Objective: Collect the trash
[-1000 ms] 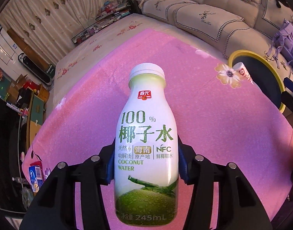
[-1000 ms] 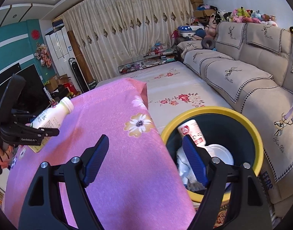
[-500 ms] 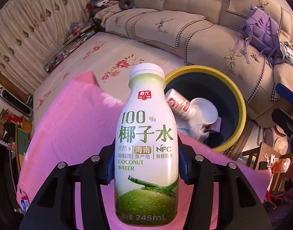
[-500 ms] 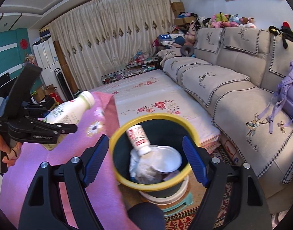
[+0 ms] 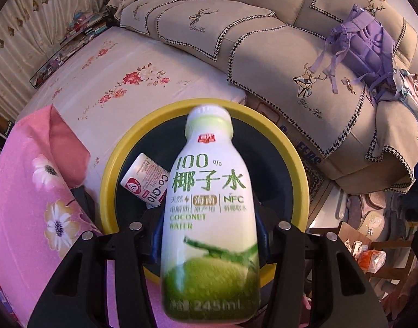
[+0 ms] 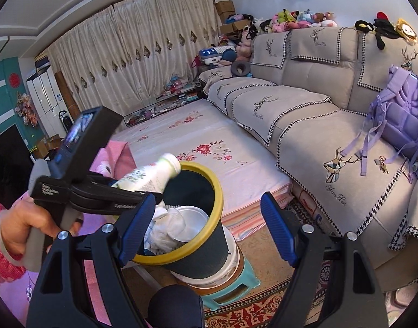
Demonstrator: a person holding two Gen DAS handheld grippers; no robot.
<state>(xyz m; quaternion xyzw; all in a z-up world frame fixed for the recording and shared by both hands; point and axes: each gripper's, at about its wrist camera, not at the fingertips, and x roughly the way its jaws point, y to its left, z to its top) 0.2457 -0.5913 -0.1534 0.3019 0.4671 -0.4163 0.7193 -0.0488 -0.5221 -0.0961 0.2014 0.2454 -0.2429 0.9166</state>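
A white and green coconut water bottle (image 5: 209, 213) sits between the fingers of my left gripper (image 5: 209, 235), blurred and slightly lower than the pads; the jaws look a little apart from it. It hangs over the yellow-rimmed dark bin (image 5: 299, 169), which holds a small Co-Q10 bottle (image 5: 144, 181). In the right wrist view the bottle (image 6: 149, 176) tilts over the bin (image 6: 206, 218), which holds white paper and a lid. My right gripper (image 6: 209, 227) is open and empty, in front of the bin.
A pink flowered cloth (image 5: 31, 191) covers the table at the left. A mattress with red flowers (image 6: 198, 147) lies behind the bin. A grey sofa (image 6: 318, 109) with a purple backpack (image 6: 400, 114) stands on the right. The bin rests on a teal stool (image 6: 230, 289).
My left gripper carried the bottle from over the pink table to above the bin. The bottle now looks blurred and the jaws have widened around it. The right gripper stayed open.
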